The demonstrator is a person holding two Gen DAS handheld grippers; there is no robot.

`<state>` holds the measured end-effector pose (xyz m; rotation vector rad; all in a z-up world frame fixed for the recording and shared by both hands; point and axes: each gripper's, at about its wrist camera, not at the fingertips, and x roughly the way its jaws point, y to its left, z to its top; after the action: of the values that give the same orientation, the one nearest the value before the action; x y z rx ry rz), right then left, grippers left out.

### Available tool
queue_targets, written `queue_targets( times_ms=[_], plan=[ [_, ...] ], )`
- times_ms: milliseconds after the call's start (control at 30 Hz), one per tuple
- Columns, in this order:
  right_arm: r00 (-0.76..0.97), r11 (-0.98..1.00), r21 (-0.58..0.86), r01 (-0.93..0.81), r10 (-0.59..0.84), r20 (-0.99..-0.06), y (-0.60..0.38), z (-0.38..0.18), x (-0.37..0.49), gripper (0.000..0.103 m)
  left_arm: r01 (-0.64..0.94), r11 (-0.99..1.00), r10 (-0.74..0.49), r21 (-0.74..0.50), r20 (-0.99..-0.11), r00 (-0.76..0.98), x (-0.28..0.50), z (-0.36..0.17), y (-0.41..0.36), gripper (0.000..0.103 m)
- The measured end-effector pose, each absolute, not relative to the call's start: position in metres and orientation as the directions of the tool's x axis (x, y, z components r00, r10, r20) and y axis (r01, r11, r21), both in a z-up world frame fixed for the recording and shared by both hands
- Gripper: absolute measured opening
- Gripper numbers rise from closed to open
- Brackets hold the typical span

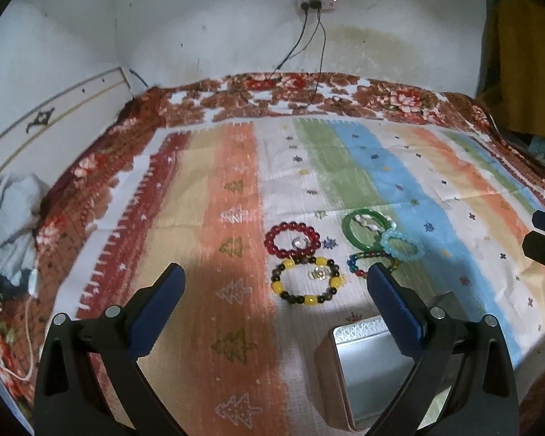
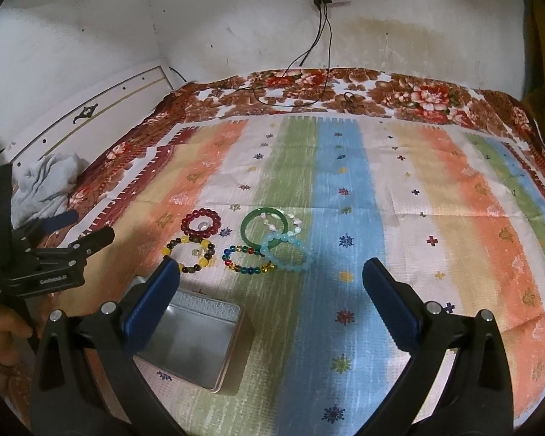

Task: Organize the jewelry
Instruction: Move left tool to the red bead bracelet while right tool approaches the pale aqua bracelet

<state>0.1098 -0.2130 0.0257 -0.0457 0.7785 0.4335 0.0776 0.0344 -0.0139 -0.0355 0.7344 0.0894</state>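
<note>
Several bracelets lie grouped on a striped cloth (image 2: 345,167): a dark red bead bracelet (image 1: 292,242) (image 2: 201,222), a yellow and dark bead bracelet (image 1: 305,281) (image 2: 191,254), a green bangle (image 1: 365,228) (image 2: 263,229), a light blue bead bracelet (image 1: 399,245) (image 2: 287,252) and a multicoloured bead bracelet (image 1: 367,263) (image 2: 249,259). An open metal tin (image 1: 367,367) (image 2: 196,341) sits in front of them. My left gripper (image 1: 276,283) (image 2: 80,225) is open, hovering just short of the yellow bracelet. My right gripper (image 2: 269,278) is open above the cloth, near the blue bracelet.
The cloth covers a floral bedspread (image 2: 418,98) against a white wall. Cables (image 2: 309,54) run from a wall socket onto the bed. A grey crumpled cloth (image 2: 47,185) lies at the left beside a white headboard (image 2: 91,109). A hand (image 2: 0,330) holds the left gripper.
</note>
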Motion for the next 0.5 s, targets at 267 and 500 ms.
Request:
queue_targets(
  times_ms=[267,500],
  plan=[
    [0.622,0.916,0.116,-0.383,0.349,-0.701,-0.212,0.025,0.124,0.099,-0.077,0.997,0.063,0.008,-0.663,0.746,0.08,-0.01,0.032,0.098],
    [0.607,0.921,0.093,-0.379,0.323,-0.726,-0.207,0.018,0.138,0.099,-0.089,0.996,0.063,-0.003,-0.681,0.729,0.098,-0.014,0.04,0.098]
  ],
)
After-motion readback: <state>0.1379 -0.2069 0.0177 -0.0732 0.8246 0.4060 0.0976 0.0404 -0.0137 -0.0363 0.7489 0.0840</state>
